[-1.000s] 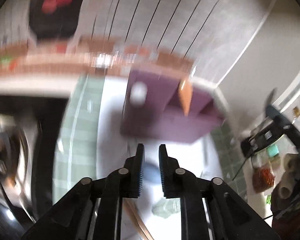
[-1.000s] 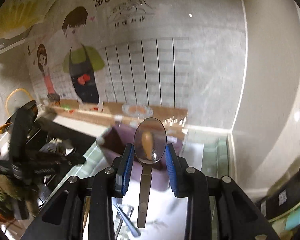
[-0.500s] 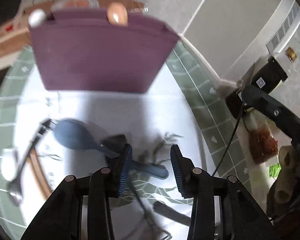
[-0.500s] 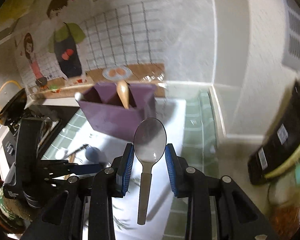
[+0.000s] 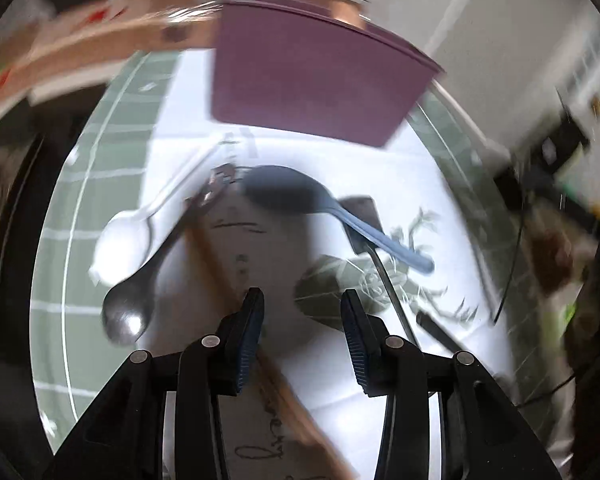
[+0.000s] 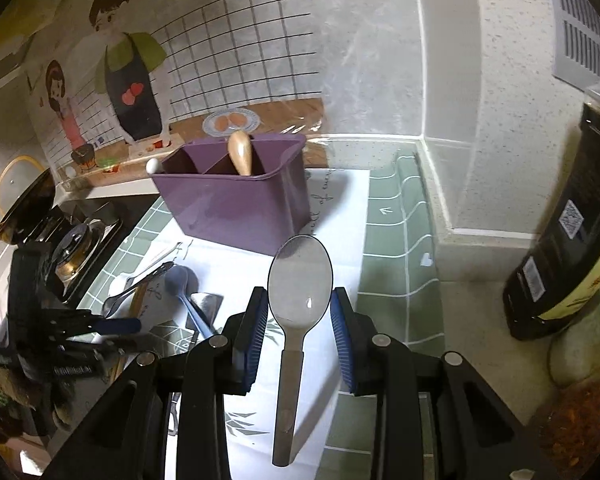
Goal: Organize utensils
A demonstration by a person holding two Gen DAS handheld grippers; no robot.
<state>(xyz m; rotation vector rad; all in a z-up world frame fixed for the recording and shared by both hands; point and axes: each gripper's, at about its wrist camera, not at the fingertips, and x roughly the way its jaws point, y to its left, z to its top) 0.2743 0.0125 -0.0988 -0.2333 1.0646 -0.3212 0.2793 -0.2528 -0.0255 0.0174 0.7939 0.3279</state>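
Note:
A purple utensil holder (image 6: 236,196) stands at the back of a white mat; it also shows in the left wrist view (image 5: 312,80). A wooden spoon (image 6: 240,152) stands in it. My right gripper (image 6: 300,316) is shut on a clear spoon (image 6: 298,300), bowl up, in front of the holder. My left gripper (image 5: 302,312) is open and empty above loose utensils on the mat: a blue spoon (image 5: 328,208), a white spoon (image 5: 124,236), a metal spoon (image 5: 128,312), a wooden stick (image 5: 220,264) and a small metal spatula (image 5: 364,220).
A gas stove (image 6: 76,248) lies left of the mat. A dark bottle (image 6: 560,248) and a jar stand at the right. The tiled wall corner (image 6: 424,80) is behind the holder. My left gripper's body (image 6: 60,344) shows at the lower left of the right wrist view.
My left gripper has opened, dropped toward the loose utensils and shifted left. My right gripper has lowered with the clear spoon and come closer to the holder.

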